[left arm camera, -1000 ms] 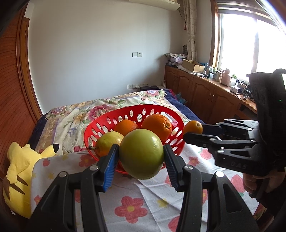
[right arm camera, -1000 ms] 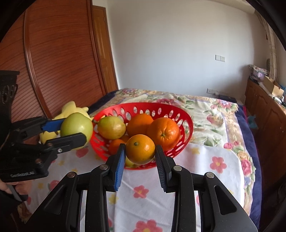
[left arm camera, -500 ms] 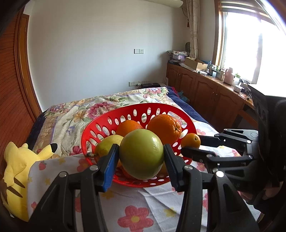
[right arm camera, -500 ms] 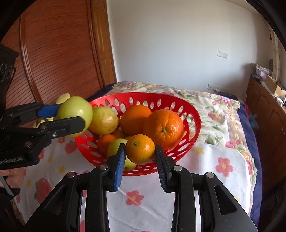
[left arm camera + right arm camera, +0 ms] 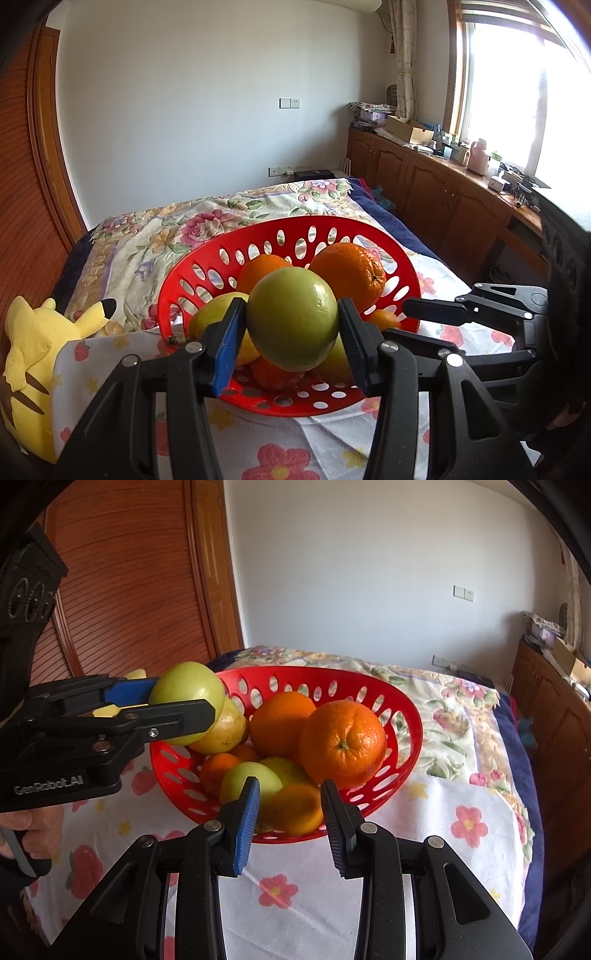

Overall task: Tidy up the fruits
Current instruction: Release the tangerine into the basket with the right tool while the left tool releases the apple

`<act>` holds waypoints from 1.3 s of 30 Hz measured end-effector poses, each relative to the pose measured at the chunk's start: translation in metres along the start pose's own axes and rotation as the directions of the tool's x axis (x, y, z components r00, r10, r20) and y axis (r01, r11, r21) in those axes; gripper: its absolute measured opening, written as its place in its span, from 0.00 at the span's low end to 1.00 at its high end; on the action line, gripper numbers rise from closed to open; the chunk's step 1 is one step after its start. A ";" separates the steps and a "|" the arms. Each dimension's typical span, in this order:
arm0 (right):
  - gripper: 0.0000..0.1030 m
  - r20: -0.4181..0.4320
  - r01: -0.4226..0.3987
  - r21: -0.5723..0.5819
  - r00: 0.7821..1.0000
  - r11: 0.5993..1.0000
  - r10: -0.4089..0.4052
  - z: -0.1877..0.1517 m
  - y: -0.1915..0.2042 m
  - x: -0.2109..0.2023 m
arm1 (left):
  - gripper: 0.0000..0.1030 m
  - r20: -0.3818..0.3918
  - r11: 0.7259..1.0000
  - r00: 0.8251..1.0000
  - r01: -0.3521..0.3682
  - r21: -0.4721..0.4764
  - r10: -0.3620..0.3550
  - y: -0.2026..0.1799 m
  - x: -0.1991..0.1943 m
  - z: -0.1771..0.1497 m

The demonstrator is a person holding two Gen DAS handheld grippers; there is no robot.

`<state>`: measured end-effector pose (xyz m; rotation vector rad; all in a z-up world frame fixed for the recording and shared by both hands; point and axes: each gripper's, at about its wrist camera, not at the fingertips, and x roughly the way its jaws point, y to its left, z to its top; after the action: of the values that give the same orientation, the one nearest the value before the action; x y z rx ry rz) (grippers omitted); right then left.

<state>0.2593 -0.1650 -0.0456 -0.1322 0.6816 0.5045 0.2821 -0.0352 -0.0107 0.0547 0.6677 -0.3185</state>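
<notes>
Left wrist view first: our left gripper [image 5: 291,345] has its fingers [image 5: 227,347] clamped on a large smooth green apple [image 5: 292,318], held over the near rim of the round red perforated plastic basket [image 5: 207,275].

From the right wrist view, our right gripper [image 5: 289,818] stands with its fingers [image 5: 246,818] just starting to part; a small orange mandarin [image 5: 297,808] sits between them at the basket's near edge, and we cannot tell whether the pads are touching it. Beside it in the basket lie a pale green fruit [image 5: 251,781], a big navel orange [image 5: 342,744], a second orange [image 5: 281,723] and a yellowish pear [image 5: 221,731].

The basket rests on a white flower-printed cloth [image 5: 424,834] spread over the bed [image 5: 461,709]. A yellow plush toy [image 5: 33,343] lies at the cloth's left edge.
</notes>
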 end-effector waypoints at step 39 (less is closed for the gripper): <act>0.35 0.035 0.008 0.024 0.999 1.000 -0.008 -0.006 0.003 -0.028 | 0.52 -0.057 1.000 0.998 -0.013 -0.024 0.012 -0.005 0.046 0.011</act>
<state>0.2356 -0.1750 -0.0327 -0.1036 0.6520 0.4899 0.3209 -0.0540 -0.0297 0.0454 0.7276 -0.2976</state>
